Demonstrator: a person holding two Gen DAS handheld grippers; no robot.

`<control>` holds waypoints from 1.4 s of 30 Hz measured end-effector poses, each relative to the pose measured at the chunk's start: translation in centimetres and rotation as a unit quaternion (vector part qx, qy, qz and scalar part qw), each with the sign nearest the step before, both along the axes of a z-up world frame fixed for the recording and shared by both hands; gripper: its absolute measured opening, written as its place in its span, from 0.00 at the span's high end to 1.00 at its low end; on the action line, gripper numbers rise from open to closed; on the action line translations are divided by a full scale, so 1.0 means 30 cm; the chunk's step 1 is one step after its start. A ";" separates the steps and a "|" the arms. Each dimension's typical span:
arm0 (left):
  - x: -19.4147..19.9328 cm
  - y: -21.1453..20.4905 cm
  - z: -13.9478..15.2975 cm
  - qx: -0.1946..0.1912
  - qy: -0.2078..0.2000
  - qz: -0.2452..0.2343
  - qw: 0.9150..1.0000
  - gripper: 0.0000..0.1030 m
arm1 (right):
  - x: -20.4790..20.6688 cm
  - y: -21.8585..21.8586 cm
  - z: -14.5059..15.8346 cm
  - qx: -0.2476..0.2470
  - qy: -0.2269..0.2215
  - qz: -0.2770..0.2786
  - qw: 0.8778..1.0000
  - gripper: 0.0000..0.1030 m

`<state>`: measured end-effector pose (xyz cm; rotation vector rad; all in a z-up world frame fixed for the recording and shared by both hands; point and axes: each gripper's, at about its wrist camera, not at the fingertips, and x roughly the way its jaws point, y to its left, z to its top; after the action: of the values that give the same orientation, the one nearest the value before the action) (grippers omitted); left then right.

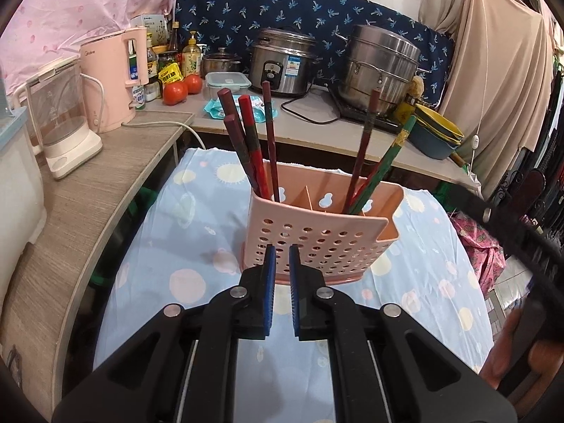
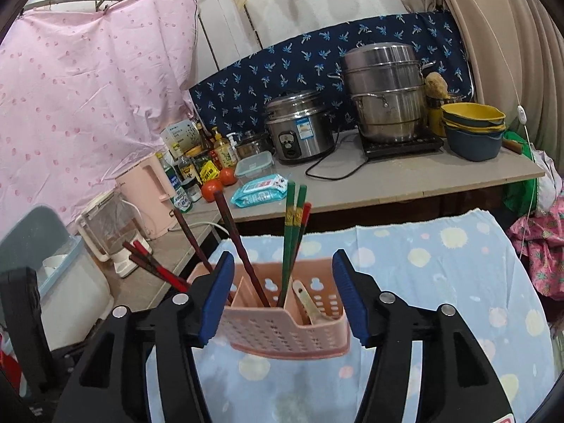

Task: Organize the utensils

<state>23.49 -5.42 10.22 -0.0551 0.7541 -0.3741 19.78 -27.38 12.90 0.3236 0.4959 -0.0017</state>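
Landmark: pink perforated utensil holder point(image 1: 317, 236), upright on a blue dotted cloth point(image 1: 169, 232).

Left of holder: wooden counter with clear kettle point(image 1: 60, 120) and pink kettle point(image 1: 112, 77).

Holder, left compartment: dark red chopsticks point(image 1: 246, 141), leaning left and rising above the rim. In the right wrist view, one dark chopstick point(image 2: 239, 246) stands in the middle compartment. Next to it, a green pair point(image 2: 290, 236) with a red one leans against the divider. Rightmost compartment: pale spoon point(image 2: 310, 305), tilted, bowl end hidden.

Behind holder: table with two tomatoes point(image 1: 183, 88), rice cooker point(image 1: 282, 63), steel steamer pot point(image 1: 380, 67), stacked bowls point(image 1: 437, 130) furthest right.

Left gripper point(image 1: 282, 257): just before the holder's front wall, jaws nearly together, narrow gap, nothing between.

Right gripper point(image 2: 283, 275): jaws wide, holder's top seen between them, pads point(image 2: 218, 296) not touching anything.
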 end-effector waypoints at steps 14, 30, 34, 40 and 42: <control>-0.115 0.002 -0.046 0.025 0.000 0.024 0.999 0.34 | -0.166 0.127 -0.178 -0.049 0.088 0.032 0.994 0.24; -0.207 0.016 -0.084 0.049 0.000 0.035 0.998 0.17 | -0.246 0.155 -0.229 -0.058 0.118 0.022 0.991 0.18; -0.228 0.019 -0.090 0.051 0.001 0.037 0.998 0.16 | -0.266 0.166 -0.237 -0.063 0.122 0.022 0.990 0.16; -0.263 0.032 -0.096 0.059 -0.003 0.050 0.997 0.11 | -0.305 0.150 -0.245 -0.060 0.125 0.008 0.990 0.14; -0.270 0.034 -0.100 0.060 -0.003 0.052 0.997 0.11 | -0.318 0.139 -0.252 -0.058 0.129 0.003 0.990 0.06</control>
<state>15.40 -4.41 7.22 0.0197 0.7639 -0.2291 10.25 -23.20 5.33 0.2076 0.7503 -0.0679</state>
